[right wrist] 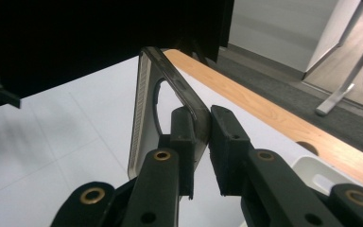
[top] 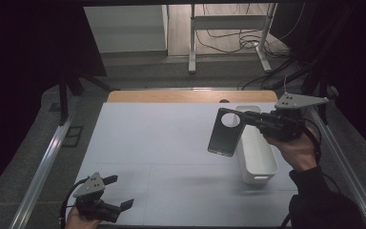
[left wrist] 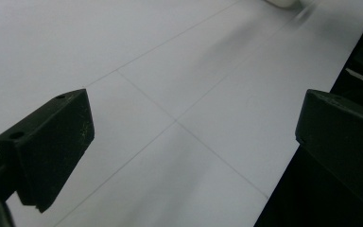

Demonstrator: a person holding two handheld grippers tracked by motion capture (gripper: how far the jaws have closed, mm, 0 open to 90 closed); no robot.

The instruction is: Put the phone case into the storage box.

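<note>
Much of the scene is dark. Black curtains swallow both sides of the high view, and the person is cut off at the bottom edge, so just a dark sleeve and two hands show. The left hand is mostly out of frame below its gripper. In the right gripper view, the lower part of the phone case is hidden behind the jaws, and the white bin (right wrist: 312,172) is cut off at the lower right.

A white table (top: 162,143) fills the middle of the high view, marked with faint grid lines. A strip of bare wood (top: 171,97) runs along its far edge. Beyond it lie grey floor, metal desk legs and loose cables. A long white bin (top: 257,152) stands on the right part of the table, its length running away from the person.

The right gripper (top: 248,118) is held up above the table, over the far end of the bin, pointing left. Its jaws are closed tight on one edge of a dark, see-through phone case (top: 226,132) with a round camera hole near the top. The case hangs upright in the air, just left of the bin, touching nothing else.

The left gripper (top: 119,191) rests low at the near left corner of the table, pointing right, well apart from the case. Its jaws stand wide apart with nothing between them.
</note>
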